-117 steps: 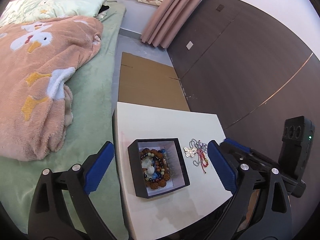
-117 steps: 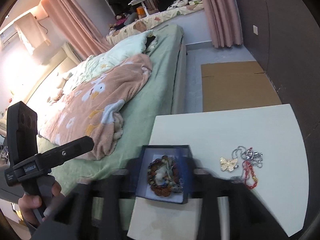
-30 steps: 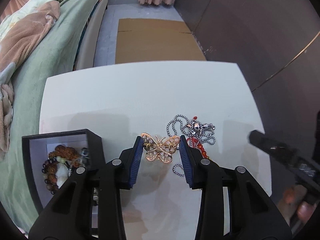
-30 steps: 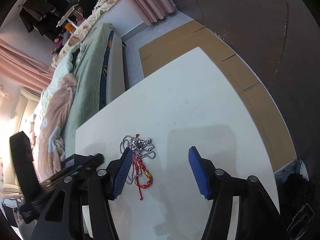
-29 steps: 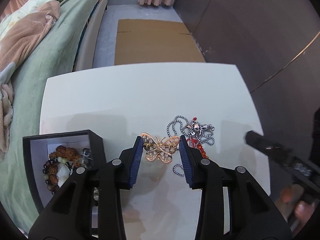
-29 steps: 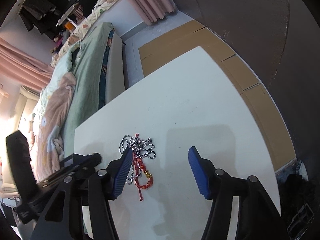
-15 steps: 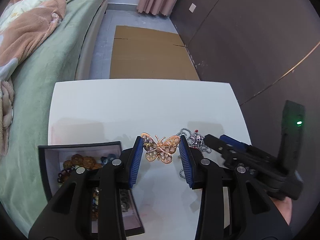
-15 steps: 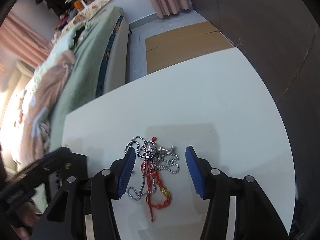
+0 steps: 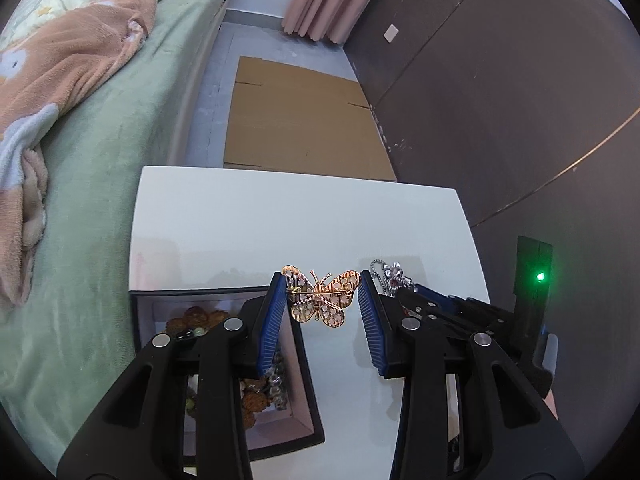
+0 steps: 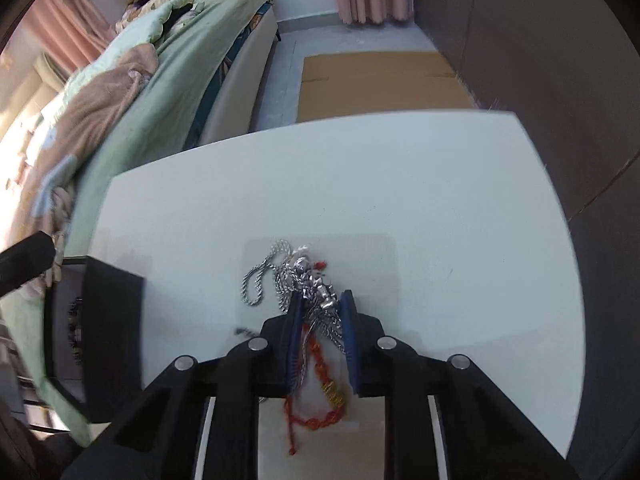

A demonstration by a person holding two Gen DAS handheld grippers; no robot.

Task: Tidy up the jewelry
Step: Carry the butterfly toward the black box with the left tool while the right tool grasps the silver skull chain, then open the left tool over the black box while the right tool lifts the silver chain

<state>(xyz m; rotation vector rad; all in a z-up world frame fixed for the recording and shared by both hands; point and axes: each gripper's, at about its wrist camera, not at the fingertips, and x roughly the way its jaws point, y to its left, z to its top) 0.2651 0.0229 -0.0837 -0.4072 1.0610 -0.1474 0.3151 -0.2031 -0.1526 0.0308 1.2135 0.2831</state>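
My left gripper (image 9: 322, 300) is shut on a gold butterfly brooch (image 9: 319, 296) and holds it above the white table (image 9: 280, 216), by the right wall of the black jewelry box (image 9: 308, 364). The box holds several bead bracelets (image 9: 252, 398). My right gripper (image 10: 320, 308) is closed around a tangle of silver chain necklace (image 10: 308, 276) and red bead bracelet (image 10: 320, 364) lying on the table (image 10: 440, 200). The right gripper (image 9: 424, 296) also shows in the left wrist view, over the chain (image 9: 386, 270).
A green bed (image 9: 100, 120) with a peach blanket (image 9: 68, 40) lies left of the table. Flat cardboard (image 9: 300, 120) lies on the floor beyond it. A dark wall (image 9: 500, 100) runs along the right. The box corner (image 10: 112, 320) is left of the right gripper.
My left gripper lifted the brooch off the table and moved left toward the box. My right gripper moved in over the chain and bracelet and closed around them.
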